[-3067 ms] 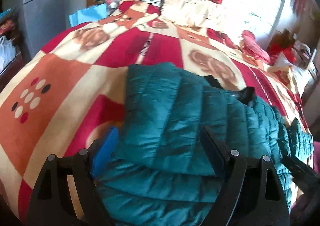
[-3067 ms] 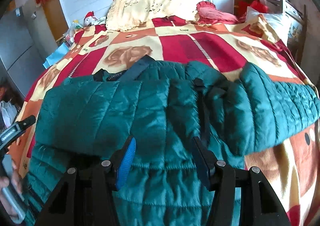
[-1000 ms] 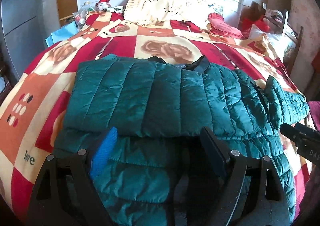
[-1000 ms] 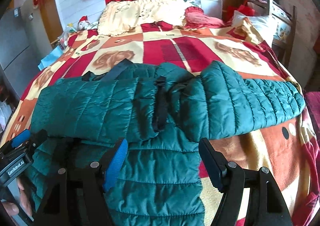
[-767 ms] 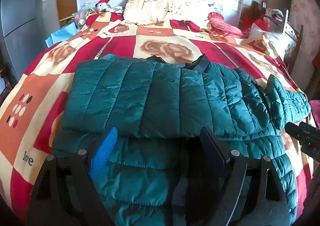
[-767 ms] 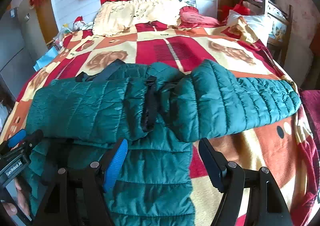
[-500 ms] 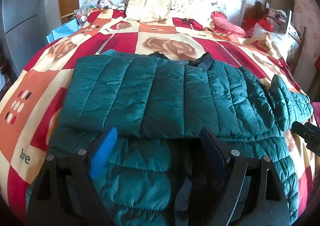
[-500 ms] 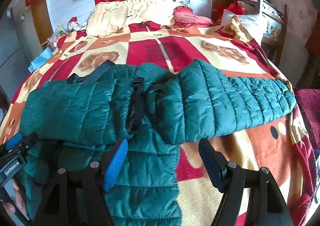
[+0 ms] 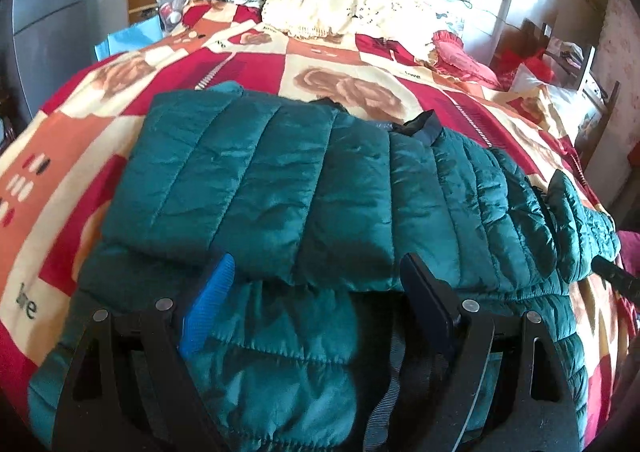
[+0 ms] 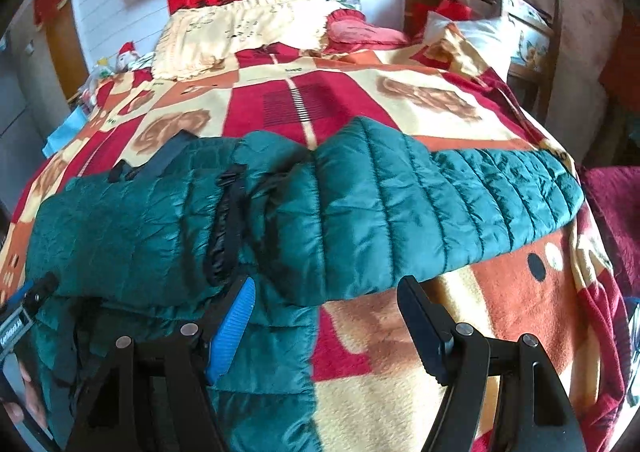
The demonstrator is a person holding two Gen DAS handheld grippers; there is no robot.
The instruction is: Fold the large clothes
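A teal quilted puffer jacket (image 9: 304, 188) lies on a bed with its left sleeve folded across the body. In the right wrist view the jacket (image 10: 168, 212) has its right sleeve (image 10: 440, 208) stretched out flat to the right. My left gripper (image 9: 316, 292) is open and empty above the jacket's lower part. My right gripper (image 10: 324, 312) is open and empty above the jacket's right edge, just below the right sleeve. The left gripper's tip (image 10: 24, 312) shows at the left edge of the right wrist view.
The bed is covered by a red, orange and cream patterned blanket (image 10: 500, 292). Cream pillows (image 9: 336, 8) and a red cushion (image 10: 360, 28) lie at the head. A grey cabinet (image 9: 44, 16) stands left. A wooden chair (image 10: 532, 32) stands right of the bed.
Both grippers stayed open and empty. The right gripper drifted right, so the outstretched sleeve and bare blanket now fill its view. The left view shifted slightly closer to the jacket.
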